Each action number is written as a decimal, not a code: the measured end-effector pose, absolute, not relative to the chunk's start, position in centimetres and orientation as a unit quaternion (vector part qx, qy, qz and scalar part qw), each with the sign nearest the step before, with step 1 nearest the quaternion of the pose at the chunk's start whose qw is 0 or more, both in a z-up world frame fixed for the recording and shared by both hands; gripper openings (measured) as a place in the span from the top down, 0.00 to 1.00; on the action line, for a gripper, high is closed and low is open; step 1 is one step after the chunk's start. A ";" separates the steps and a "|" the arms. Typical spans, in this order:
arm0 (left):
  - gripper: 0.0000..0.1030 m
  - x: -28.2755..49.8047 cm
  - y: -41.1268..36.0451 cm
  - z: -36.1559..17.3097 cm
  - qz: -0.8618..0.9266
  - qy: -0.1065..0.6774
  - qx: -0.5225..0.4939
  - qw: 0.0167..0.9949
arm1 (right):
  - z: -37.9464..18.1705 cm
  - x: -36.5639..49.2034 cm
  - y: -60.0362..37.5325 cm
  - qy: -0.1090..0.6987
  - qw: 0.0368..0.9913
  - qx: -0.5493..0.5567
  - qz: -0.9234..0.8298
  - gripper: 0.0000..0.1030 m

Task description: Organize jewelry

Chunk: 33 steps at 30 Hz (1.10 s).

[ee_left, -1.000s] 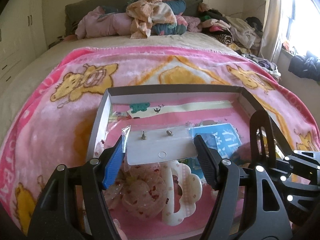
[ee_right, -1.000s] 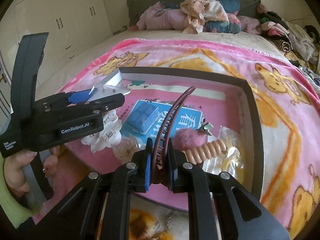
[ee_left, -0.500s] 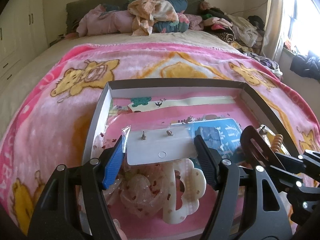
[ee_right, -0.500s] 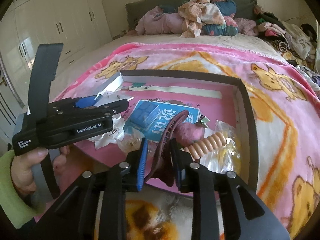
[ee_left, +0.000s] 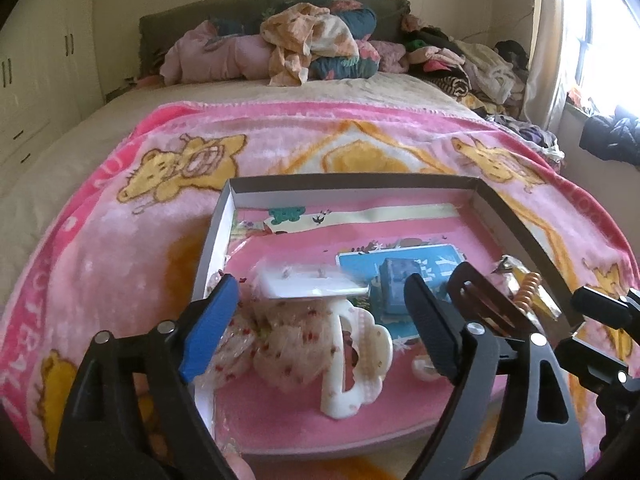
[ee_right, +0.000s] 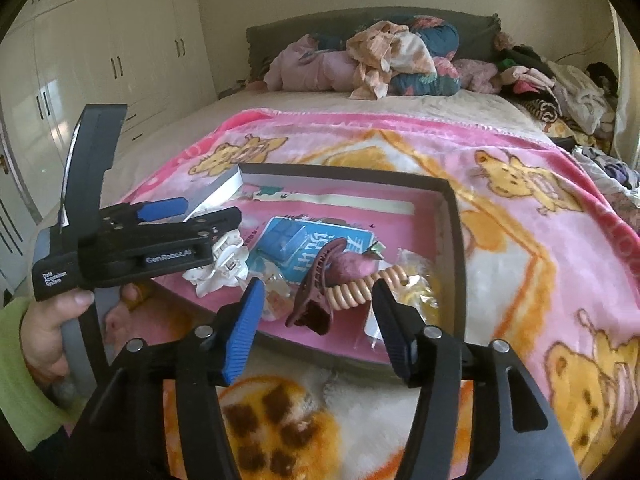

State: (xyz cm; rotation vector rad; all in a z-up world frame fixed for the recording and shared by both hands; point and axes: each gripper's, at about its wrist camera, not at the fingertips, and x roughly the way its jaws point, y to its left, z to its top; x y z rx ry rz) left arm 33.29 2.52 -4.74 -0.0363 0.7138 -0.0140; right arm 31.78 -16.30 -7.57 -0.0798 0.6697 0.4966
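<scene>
A shallow grey-walled box [ee_left: 352, 181] with a pink floor lies on the bed blanket; it also shows in the right wrist view [ee_right: 454, 232]. My left gripper [ee_left: 320, 322] is open above the box's near left part; a white earring card in clear wrap [ee_left: 308, 284] lies blurred between and beyond its fingers, over a cream hair claw [ee_left: 352, 356]. My right gripper [ee_right: 320, 320] is open at the box's near edge. A dark maroon hair clip [ee_right: 320, 280] lies in the box just ahead of it, beside a peach coil hair tie [ee_right: 360, 292].
A blue card with a small blue case [ee_left: 400, 284] lies mid-box. A white flower clip [ee_right: 224, 264] sits under the left gripper's body [ee_right: 132, 248]. Clothes [ee_left: 308, 48] are piled at the headboard. White wardrobes [ee_right: 100, 60] stand on the left.
My right gripper opened and let go of the maroon hair clip, which now lies in the box. My left gripper opened wider and the earring card dropped from between its fingers.
</scene>
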 end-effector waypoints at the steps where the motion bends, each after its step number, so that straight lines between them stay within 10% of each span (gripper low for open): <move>1: 0.23 33.0 2.3 -4.5 -0.006 0.347 -0.017 0.938 | -7.3 31.5 -16.6 0.321 0.916 -0.038 0.237 0.43; 14: 0.11 27.5 1.9 -0.8 0.001 0.312 -0.018 0.950 | -4.9 26.9 -19.6 0.276 0.940 -0.018 0.200 0.13; 33: 0.11 17.3 1.1 0.1 -0.001 0.275 -0.026 0.961 | -3.0 17.7 -21.8 0.200 0.965 -0.034 0.168 0.06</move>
